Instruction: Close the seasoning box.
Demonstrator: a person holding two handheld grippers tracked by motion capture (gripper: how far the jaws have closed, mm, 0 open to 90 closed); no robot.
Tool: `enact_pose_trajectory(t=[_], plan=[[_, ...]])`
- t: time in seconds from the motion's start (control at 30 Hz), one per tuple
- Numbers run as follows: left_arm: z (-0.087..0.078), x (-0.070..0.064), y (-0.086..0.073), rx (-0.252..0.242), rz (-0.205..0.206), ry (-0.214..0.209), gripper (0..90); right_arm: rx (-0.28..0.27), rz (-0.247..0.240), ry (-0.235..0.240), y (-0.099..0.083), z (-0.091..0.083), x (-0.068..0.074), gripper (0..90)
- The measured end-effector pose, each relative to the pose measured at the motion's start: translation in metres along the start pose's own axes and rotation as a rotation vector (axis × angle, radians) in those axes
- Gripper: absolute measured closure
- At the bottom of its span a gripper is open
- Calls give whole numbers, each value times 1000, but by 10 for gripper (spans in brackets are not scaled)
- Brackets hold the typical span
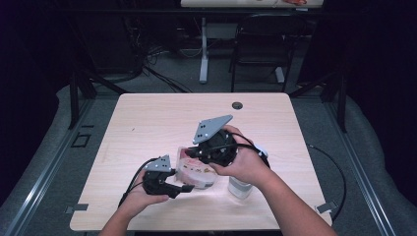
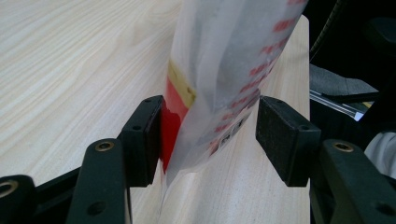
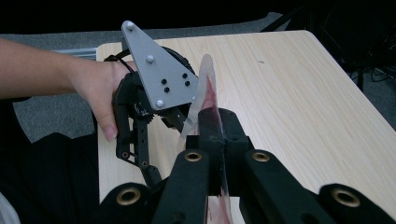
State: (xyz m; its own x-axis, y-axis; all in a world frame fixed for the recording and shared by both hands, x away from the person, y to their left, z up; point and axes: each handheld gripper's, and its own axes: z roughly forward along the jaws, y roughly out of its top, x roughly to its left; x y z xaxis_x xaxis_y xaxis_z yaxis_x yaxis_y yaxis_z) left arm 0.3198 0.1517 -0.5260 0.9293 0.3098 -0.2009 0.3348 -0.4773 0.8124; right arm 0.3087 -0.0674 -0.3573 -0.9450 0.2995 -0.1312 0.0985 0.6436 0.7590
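Left gripper view is showing my left gripper (image 2: 210, 135) nearest: its fingers (image 2: 144, 137) are standing apart around the lower edge of a clear plastic packet (image 2: 224, 70) with red print. One pad is touching the packet's red side, while the other is sitting just off the film, so I am not clamping it here. Behind the packet the pale wooden surface (image 2: 70, 70) is running away to its far edge.

In the right gripper view my right gripper (image 3: 215, 128) is pressing its fingers (image 3: 236, 128) together on the packet's thin edge (image 3: 205, 79), and the film is rising upright from between them. Just beyond, my left hand (image 3: 100, 88) is gripping the left gripper with its grey plate (image 3: 159, 70).

From the high view the packet (image 1: 194, 169) is lying near the front middle of the surface (image 1: 147, 118), between my two grippers, the left gripper (image 1: 184, 188) at its near corner and the right one above it. A white bottle (image 1: 240, 187) is standing just beside my right wrist. Farther off, a chair (image 1: 260, 44) is standing on the floor.
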Motion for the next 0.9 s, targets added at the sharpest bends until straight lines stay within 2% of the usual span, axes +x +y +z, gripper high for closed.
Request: enact_pose_trajectory(t=[0.43, 0.9], plan=[[2, 1, -2, 3, 1, -3, 469, 2, 0, 5, 0, 2, 1, 900], [0, 2, -3, 23, 11, -26, 588, 1, -3, 9, -1, 3, 2, 900]])
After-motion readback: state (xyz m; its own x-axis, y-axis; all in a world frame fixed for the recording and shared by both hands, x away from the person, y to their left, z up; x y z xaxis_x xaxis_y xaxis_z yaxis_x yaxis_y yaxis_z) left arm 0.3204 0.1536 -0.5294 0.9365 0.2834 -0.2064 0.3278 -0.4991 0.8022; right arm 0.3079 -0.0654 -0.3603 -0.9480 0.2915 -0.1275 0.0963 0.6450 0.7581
